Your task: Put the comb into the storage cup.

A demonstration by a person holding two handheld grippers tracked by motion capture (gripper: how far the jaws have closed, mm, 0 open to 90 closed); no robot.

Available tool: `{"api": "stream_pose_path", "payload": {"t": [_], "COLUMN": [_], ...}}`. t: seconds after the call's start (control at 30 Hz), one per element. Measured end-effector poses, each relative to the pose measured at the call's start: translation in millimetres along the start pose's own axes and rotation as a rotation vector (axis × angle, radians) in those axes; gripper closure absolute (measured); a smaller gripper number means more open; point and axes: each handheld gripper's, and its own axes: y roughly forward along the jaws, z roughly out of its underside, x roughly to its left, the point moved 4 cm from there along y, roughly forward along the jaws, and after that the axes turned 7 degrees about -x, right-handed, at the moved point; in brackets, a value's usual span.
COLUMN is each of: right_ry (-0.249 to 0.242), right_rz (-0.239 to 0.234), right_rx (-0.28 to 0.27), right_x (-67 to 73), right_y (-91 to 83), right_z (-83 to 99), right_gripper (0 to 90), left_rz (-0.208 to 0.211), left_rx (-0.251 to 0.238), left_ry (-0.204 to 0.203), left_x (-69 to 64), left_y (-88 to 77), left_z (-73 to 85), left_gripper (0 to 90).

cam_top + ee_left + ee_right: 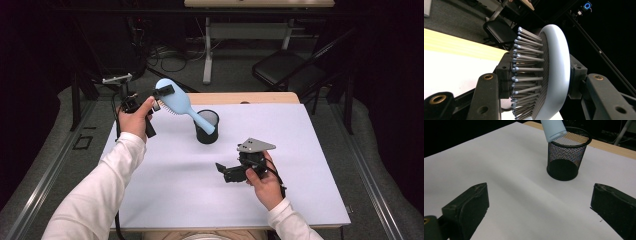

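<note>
A pale blue hairbrush (pixel 175 102) is held up at a slant above the far left part of a white worktop (pixel 165 185). Its oval head is smooth and rounded on the back, and the other face carries a dark pad set with rows of straight grey bristles, each with a small rounded tip. The left gripper (pixel 161 99) is closed on that head, one jaw against the bristle side and the other against the smooth back, as the left gripper view shows close up (pixel 541 75). The brush's plain, round-ended handle slopes down and to the right, and its end sits at the mouth of a black wire-mesh cup (pixel 207 127) that stands upright near the middle of the worktop; whether the tip touches the rim cannot be told. The right gripper (pixel 223 173) rests low over the worktop nearer the person, well apart from the cup, its jaws spread wide with nothing between them.
</note>
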Motion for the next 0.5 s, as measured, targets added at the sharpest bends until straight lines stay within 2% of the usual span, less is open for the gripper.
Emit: {"api": "stream_pose_path", "payload": {"t": [0.3, 0.5], "right_ry": [-0.003, -0.002], "right_rz": [0.002, 0.003], "right_rx": [0.004, 0.004], "right_x": [0.1, -0.1], "right_y": [0.5, 0.5], "right_z": [0.5, 0.7], "right_gripper": [1.5, 1.5], "left_rz": [-0.017, -0.025], "left_rx": [-0.025, -0.044], "left_ry": [0.010, 0.040], "left_x": [0.0, -2.7], "left_y": [1.3, 1.5], "left_z": [-6.4, -9.3], "left_gripper": [51.0, 51.1]}}
